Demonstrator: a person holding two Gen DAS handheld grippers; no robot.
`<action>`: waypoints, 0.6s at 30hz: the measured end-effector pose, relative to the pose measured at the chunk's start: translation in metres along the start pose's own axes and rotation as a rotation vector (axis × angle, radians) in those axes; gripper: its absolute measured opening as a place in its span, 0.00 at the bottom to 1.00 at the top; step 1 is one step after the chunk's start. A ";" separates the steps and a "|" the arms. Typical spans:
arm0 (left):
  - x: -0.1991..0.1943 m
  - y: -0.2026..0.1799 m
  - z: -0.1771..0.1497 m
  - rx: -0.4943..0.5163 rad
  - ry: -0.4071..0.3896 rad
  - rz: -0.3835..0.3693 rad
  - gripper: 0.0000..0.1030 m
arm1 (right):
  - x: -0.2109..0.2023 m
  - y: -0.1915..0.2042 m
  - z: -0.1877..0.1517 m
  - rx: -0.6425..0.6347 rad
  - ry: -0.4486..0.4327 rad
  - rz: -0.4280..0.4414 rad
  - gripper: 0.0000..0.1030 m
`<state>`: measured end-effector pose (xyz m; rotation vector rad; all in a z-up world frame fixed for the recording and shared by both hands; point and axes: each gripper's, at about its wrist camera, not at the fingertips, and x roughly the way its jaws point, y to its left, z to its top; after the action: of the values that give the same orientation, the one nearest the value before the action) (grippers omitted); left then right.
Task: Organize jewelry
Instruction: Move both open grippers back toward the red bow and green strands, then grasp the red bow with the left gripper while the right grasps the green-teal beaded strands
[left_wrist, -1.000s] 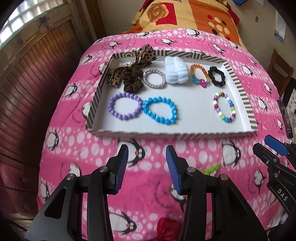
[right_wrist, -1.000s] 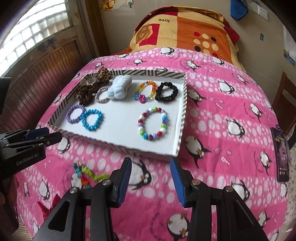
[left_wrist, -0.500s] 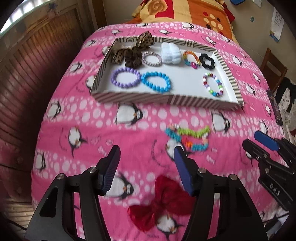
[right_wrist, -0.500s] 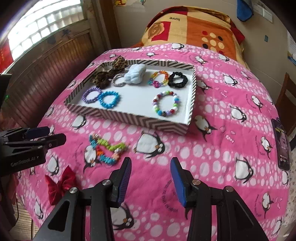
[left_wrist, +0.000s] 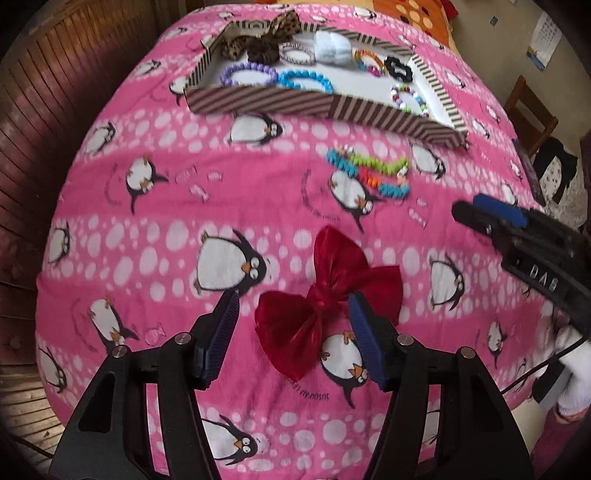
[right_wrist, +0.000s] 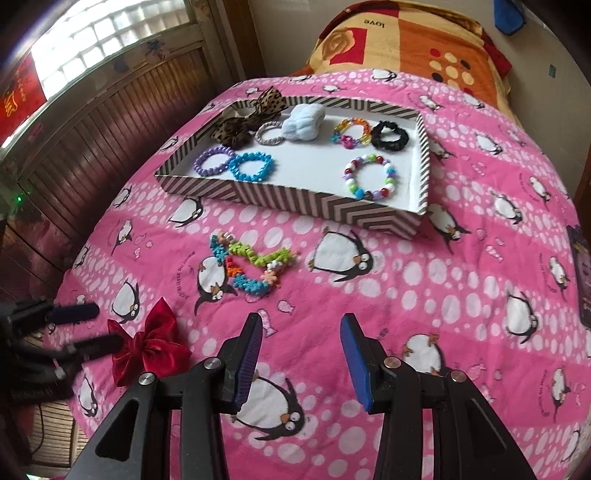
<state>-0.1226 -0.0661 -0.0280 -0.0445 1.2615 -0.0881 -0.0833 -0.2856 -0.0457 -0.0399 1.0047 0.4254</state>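
While the left hand-held gripper (left_wrist: 291, 314) gapes wide around the red bow (left_wrist: 325, 299), nothing is gripped.
Right hand-held gripper (right_wrist: 301, 339) hangs wide above the bed (right_wrist: 424, 266); bracelets (right_wrist: 251, 266) lie near the tray (right_wrist: 295, 201).

Left gripper (left_wrist: 293, 308) hung low with jaws spread wide; right gripper (right_wrist: 301, 326) was poised alongside, its jaws equally parted.

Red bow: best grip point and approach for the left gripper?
Probably the cinched knot at the centre of the red bow, where it is narrowest and firmest; the loops either side are floppy fabric. It lies flat on the bedspread, so come down from above. The open left gripper already straddles it; pinching across the knot between the loops should work.
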 end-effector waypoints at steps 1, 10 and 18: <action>0.003 -0.001 -0.001 0.004 0.002 0.002 0.59 | 0.003 0.001 0.001 0.006 0.003 0.015 0.41; 0.026 -0.006 0.003 0.070 0.006 -0.022 0.59 | 0.037 0.010 0.021 0.030 0.023 0.069 0.41; 0.040 -0.015 0.002 0.176 0.020 -0.062 0.58 | 0.071 0.015 0.035 0.031 0.043 0.047 0.26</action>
<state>-0.1088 -0.0849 -0.0638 0.0694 1.2683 -0.2530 -0.0279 -0.2406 -0.0828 0.0024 1.0560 0.4534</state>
